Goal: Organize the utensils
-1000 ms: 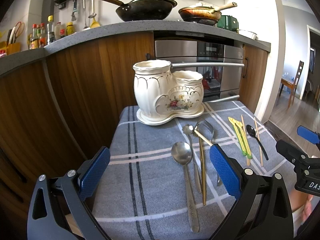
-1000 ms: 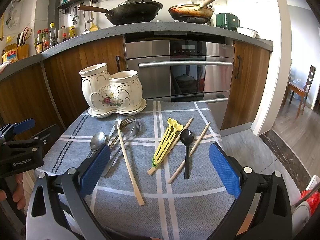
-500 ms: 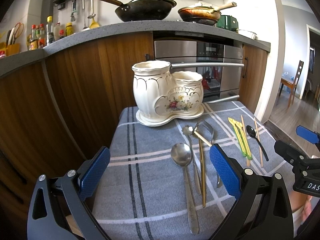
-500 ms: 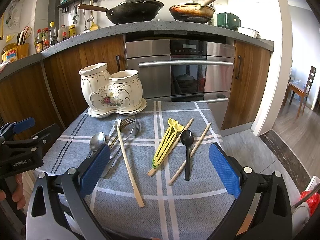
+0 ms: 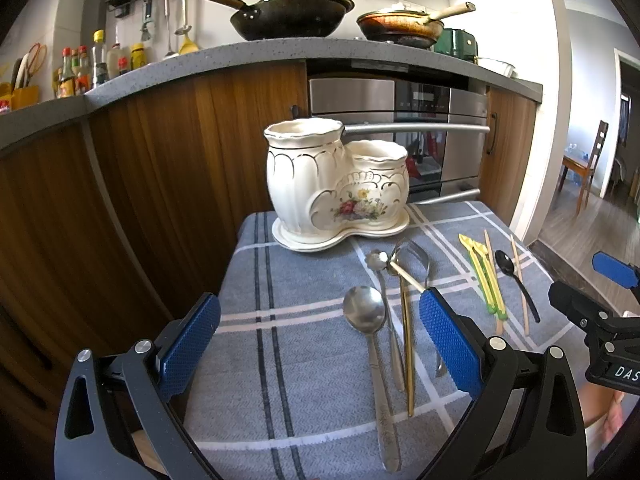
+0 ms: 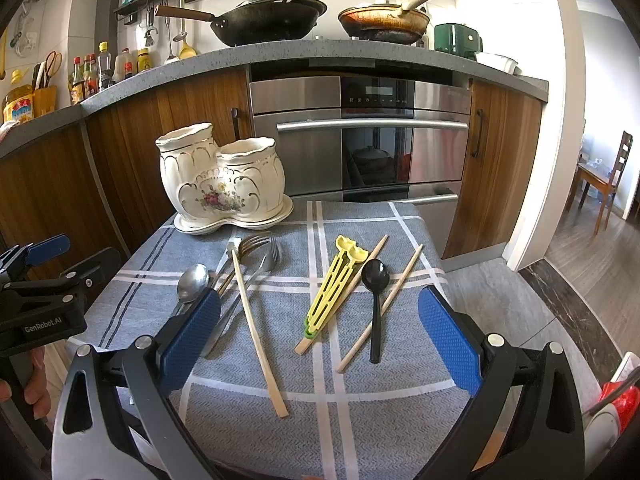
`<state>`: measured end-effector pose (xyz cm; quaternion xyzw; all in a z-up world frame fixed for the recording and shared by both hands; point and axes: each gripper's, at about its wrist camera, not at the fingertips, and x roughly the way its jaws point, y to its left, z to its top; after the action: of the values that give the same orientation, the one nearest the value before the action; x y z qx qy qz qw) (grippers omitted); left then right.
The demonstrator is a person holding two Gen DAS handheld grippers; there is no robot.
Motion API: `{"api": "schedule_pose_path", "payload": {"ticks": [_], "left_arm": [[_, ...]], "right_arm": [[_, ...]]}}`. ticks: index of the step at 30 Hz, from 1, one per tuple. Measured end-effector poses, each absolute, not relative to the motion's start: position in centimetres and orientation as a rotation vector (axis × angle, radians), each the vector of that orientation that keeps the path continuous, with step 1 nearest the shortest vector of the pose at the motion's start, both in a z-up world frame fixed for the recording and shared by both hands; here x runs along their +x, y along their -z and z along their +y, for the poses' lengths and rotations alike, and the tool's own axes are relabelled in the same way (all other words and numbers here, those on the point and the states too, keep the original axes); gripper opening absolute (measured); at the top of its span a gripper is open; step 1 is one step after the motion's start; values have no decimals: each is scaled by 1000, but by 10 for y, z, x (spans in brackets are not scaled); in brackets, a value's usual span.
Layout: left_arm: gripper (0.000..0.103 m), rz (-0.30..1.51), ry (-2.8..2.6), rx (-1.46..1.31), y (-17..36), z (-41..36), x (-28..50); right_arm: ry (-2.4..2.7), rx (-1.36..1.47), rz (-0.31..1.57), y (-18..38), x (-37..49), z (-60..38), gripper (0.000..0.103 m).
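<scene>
You're holding both tools low over the near edge of the desk, w/ nothing in either. Left tool [image 5: 320, 332] is sitting spread wide, blue pads apart over the gray plaid cloth [image 5: 304, 360]. Right tool [image 6: 320, 332] is also sitting spread wide, nothing between its pads.

The utensils are lying loose on the cloth in two groups. Left group: a big steel spoon [image 5: 370, 340] is lying bowl up, handle running toward you w/ an embossed pattern near its end. Just beside it a smaller steel spoon [image 5: 384, 280] and a thin gold-colored utensil [image 5: 407, 344] are lying roughly parallel. Forks [image 6: 260, 248] are sitting w/ tines toward the holder, partly under the others. One pale wooden chopstick [image 6: 256, 332] is crossing over this pile at an angle, its far tip resting on the metal pieces.

Right group: a yellow-green plastic piece [image 6: 332, 288] w/ slots along its length is lying on top of a second chopstick [image 6: 352, 288]. A black plastic spoon [image 6: 376, 304] is sitting just beside it, its handle crossing a third chopstick [image 6: 384, 304].

The white ceramic holder [image 5: 336, 188] is standing upright at the far side of the desk on a matching tray: two joined cups, taller one on the left, gold trim, flower print in front. In both views you're seeing no utensil sticking out of it.
</scene>
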<state>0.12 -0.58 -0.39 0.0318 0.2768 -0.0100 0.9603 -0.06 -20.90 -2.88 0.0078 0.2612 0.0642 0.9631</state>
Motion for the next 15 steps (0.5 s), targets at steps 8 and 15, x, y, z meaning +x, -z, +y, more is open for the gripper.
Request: {"api": "schedule_pose_path", "payload": {"ticks": [8,15], "left_arm": [[99,564,22,65,7,-4,6],[99,564,22,64,7,-4,6]], "right_arm": [[-129,16,530,29,0,-209,97],[-130,15,532,31,1,-209,97]]}}
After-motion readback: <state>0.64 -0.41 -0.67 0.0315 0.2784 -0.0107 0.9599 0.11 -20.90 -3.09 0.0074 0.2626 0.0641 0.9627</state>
